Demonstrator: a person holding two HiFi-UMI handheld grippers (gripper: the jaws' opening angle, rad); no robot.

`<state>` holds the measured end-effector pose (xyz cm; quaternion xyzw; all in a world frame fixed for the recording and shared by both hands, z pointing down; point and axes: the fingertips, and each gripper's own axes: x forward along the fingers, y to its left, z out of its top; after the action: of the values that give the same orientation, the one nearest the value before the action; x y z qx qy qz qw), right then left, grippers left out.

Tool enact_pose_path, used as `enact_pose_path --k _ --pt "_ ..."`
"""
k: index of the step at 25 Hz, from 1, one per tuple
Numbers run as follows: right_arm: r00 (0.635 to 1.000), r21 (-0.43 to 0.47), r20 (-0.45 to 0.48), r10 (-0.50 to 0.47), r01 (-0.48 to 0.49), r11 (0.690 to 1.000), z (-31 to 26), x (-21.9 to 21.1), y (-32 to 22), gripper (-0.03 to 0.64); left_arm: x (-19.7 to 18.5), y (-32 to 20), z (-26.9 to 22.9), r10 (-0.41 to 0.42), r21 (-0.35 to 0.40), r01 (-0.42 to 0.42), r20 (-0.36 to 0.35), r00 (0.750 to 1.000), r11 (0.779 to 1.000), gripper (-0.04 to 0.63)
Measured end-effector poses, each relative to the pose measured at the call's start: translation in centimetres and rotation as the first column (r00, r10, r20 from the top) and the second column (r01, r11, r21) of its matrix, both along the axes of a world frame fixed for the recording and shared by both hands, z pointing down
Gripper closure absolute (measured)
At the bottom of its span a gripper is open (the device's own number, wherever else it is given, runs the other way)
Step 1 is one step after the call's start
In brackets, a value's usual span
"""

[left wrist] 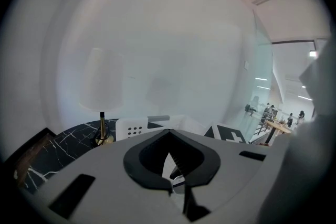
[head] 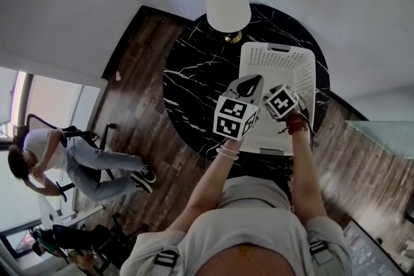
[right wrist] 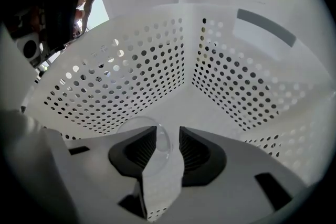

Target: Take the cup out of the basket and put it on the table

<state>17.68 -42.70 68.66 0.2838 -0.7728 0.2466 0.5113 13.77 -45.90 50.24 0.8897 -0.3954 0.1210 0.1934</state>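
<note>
Cup (right wrist: 156, 136) lies partly between right gripper's (right wrist: 167, 139) parted fingers (right wrist: 139, 150).

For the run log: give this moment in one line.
right hand-held gripper: open, in basket, at cup | left hand-held gripper: shut

A round black marble table (head: 191, 84) with white veins stands on a dark wooden floor (head: 139, 106). Two things sit directly on it. A white perforated basket (head: 278, 61) walls in the right gripper (right wrist: 163, 145) fingers (right wrist: 140, 150). A white-shaded lamp (head: 228, 4) with a brass foot stands beyond the left gripper (head: 251, 83) fingers (left wrist: 142, 159), to their left, just beside the basket.
</note>
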Motion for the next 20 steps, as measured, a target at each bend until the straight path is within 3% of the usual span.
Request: enact_pose_path --k 6,11,17,20 --pt "1.000 -0.023 0.005 -0.029 0.030 0.999 1.5 -0.5 0.2 0.497 -0.5 -0.1 0.1 -0.015 -0.002 0.015 0.002 1.000 1.000 0.591" --pt "0.997 -0.043 -0.064 -0.039 0.036 0.998 2.2 0.5 0.5 0.497 -0.7 -0.1 0.1 -0.023 -0.002 0.023 0.002 1.000 1.000 0.591" --pt "0.999 -0.092 -0.002 -0.043 0.043 0.995 3.2 -0.6 1.5 0.499 -0.9 -0.2 0.1 -0.032 -0.002 0.032 0.001 0.999 0.999 0.591" --pt "0.997 -0.050 -0.051 -0.049 0.047 0.998 3.2 0.3 0.7 0.518 -1.0 -0.2 0.2 -0.033 -0.001 0.033 0.003 0.999 0.999 0.591"
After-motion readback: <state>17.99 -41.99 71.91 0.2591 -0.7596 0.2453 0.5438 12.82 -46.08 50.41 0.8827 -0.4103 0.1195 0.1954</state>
